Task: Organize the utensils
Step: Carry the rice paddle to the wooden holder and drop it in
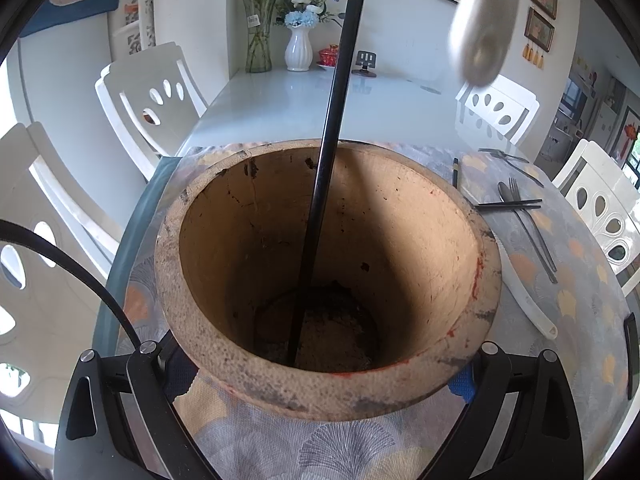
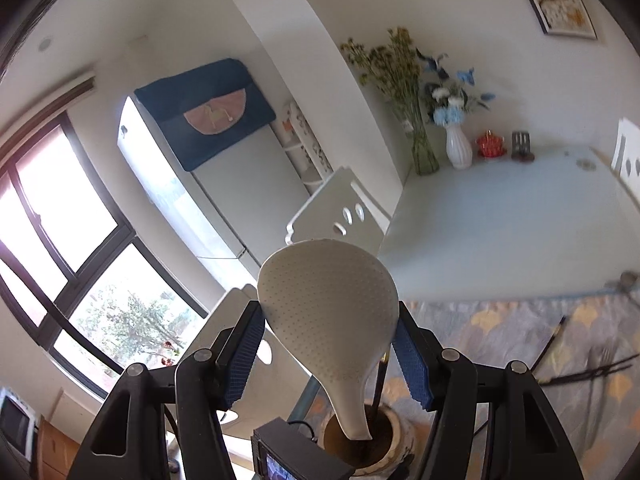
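Right gripper [image 2: 328,340] clamps the white rice paddle [image 2: 328,312]; handle tip hangs above the clay jar [image 2: 384,456]. Left gripper [image 1: 320,380] grips the jar wall [image 1: 320,388]; one black chopstick [image 1: 320,184] inside leans toward 12 o'clock.

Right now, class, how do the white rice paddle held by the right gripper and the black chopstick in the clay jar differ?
The rice paddle is white and broad; the chopstick is black and thin. The paddle is held above the jar; the chopstick stands inside, leaning on its rim. Both are utensils.

The right gripper [image 2: 328,344] clamps a white dimpled rice paddle [image 2: 328,312] by its blade, handle end just above the clay pot [image 2: 360,446].
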